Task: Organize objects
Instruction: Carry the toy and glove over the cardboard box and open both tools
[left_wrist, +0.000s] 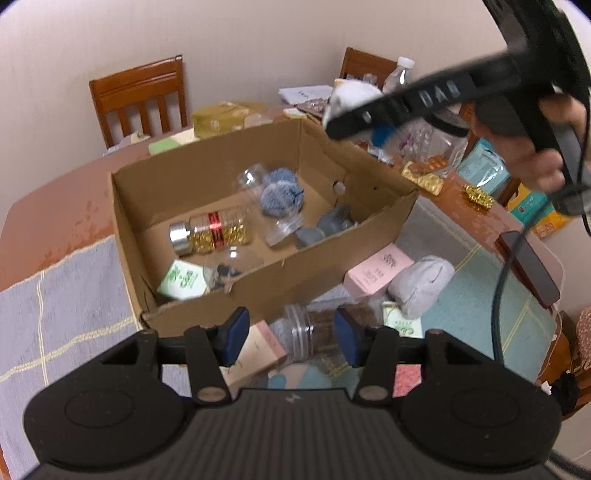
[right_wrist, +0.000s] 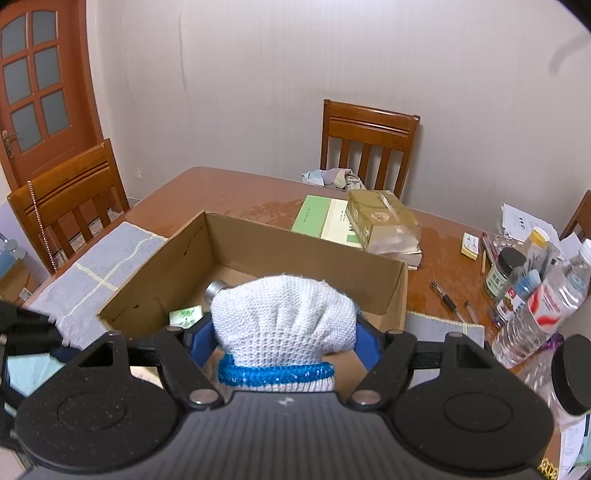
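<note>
Two grippers show: our right gripper (right_wrist: 284, 343) clamps a white knit glove (right_wrist: 284, 321) with a blue cuff above the cardboard box (right_wrist: 306, 254) at frame centre, while our left gripper (left_wrist: 291, 334) hangs open and empty. No label reads clearly; the brown surface (right_wrist: 229, 192) meets wooden chairs (right_wrist: 369, 136) and a pale wall.

Left claw (left_wrist: 291, 338) open, right claw (right_wrist: 284, 341) clamped

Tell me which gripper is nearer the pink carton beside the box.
Left. The left gripper hovers open just short of the pink carton; the right gripper, clamping a knit glove, is over the cardboard box.
</note>
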